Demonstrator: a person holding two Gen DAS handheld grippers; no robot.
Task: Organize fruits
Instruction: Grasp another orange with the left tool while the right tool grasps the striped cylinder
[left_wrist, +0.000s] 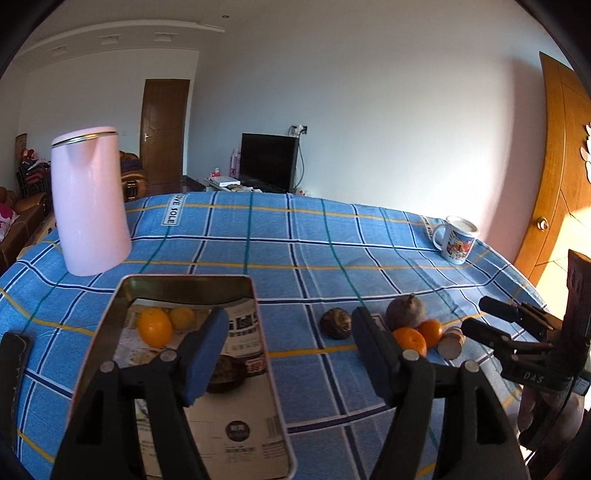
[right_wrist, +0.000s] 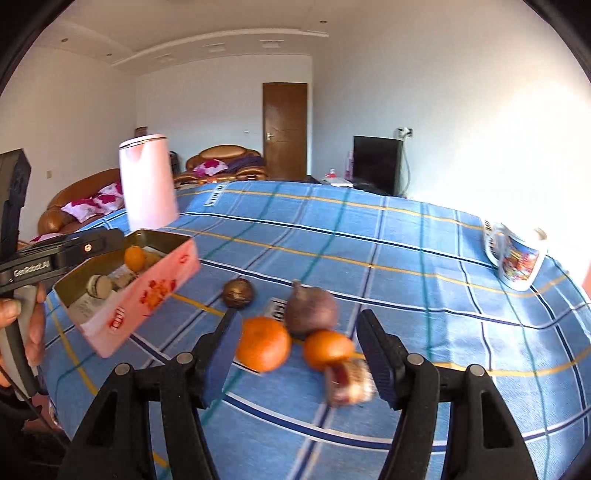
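Grabbing the near orange (right_wrist: 263, 343) well means sliding the right tool (right_wrist: 297, 354), now released like the left tool (left_wrist: 290, 349), around its middle on the bench (right_wrist: 406, 258) before squeezing softly, then lifting it to the tin (right_wrist: 147, 295).

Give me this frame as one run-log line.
left gripper: open, empty | right gripper: open, empty | tin: holds an orange | cloth: two oranges, loose
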